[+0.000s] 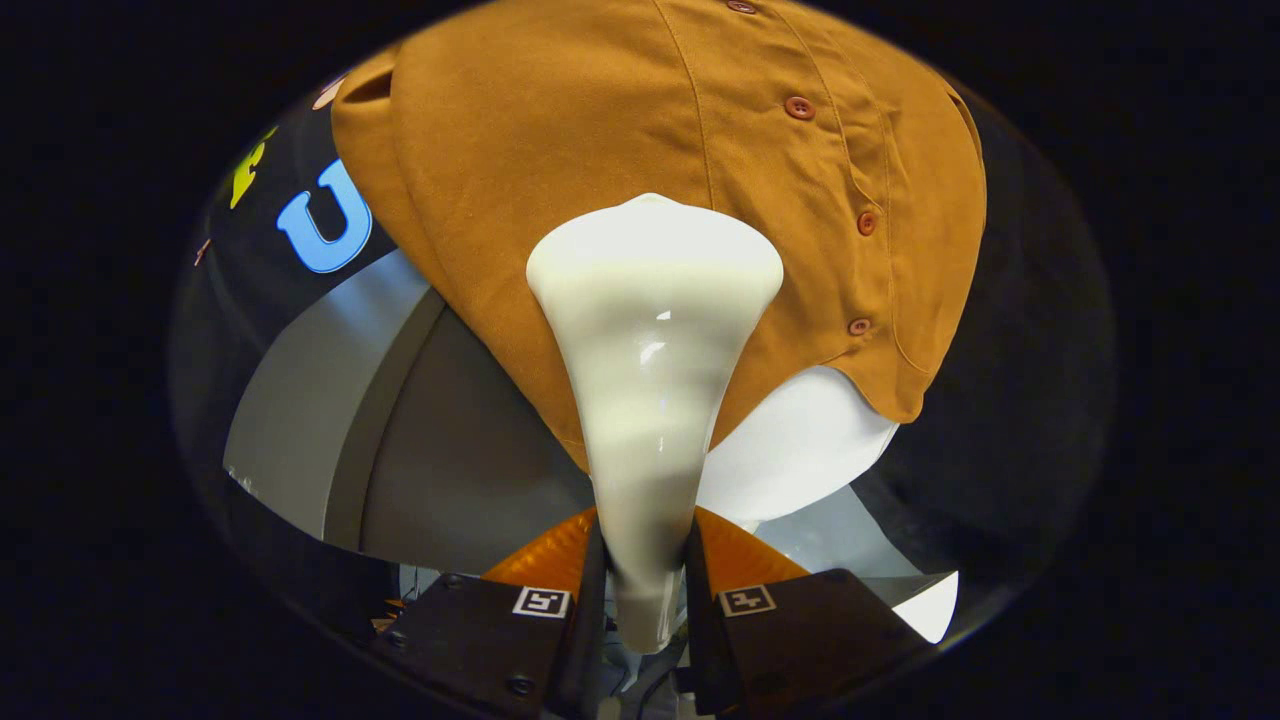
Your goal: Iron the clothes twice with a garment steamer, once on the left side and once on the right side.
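My gripper (645,575) is shut on the white garment steamer (650,340), with both fingers pressing on its narrow handle. The steamer widens ahead of the fingers into a broad head. That head lies against a brown button-up shirt (560,130) hanging straight ahead. It rests on the panel left of the button placket (830,170), in the lower half of the shirt. Whether the head touches the cloth I cannot tell. A white form (800,440) shows beneath the shirt's hem.
A grey panel (400,430) with a lighter grey strip stands to the left, below the shirt. The black booth wall (260,290) runs behind on the left and continues on the right.
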{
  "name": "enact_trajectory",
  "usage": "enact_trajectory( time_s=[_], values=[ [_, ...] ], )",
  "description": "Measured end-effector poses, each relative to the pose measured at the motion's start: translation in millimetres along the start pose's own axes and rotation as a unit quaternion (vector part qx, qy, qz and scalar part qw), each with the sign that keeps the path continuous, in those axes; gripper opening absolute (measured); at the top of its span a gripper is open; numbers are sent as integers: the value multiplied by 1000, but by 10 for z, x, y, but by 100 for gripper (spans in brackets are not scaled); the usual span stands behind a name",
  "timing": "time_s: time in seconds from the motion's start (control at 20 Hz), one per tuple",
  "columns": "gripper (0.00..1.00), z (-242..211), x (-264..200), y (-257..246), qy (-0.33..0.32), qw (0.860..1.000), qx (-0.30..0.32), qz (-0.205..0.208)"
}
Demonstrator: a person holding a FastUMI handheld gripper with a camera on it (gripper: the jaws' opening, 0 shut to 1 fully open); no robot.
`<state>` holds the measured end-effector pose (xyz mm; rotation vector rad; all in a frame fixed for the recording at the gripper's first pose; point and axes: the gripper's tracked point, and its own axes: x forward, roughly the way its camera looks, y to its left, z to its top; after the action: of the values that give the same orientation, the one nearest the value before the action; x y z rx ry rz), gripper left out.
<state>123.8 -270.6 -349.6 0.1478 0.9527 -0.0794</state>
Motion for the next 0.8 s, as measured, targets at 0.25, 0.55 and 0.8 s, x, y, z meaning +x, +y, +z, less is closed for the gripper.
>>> enact_trajectory(
  time_s=[0.25,0.55,0.8],
  values=[
    [39,333,-469,-252,-58,998,4,-21],
    [39,1227,-990,-600,-176,983,38,-37],
    [39,1937,-1334,-995,-249,965,60,-55]
  ],
)
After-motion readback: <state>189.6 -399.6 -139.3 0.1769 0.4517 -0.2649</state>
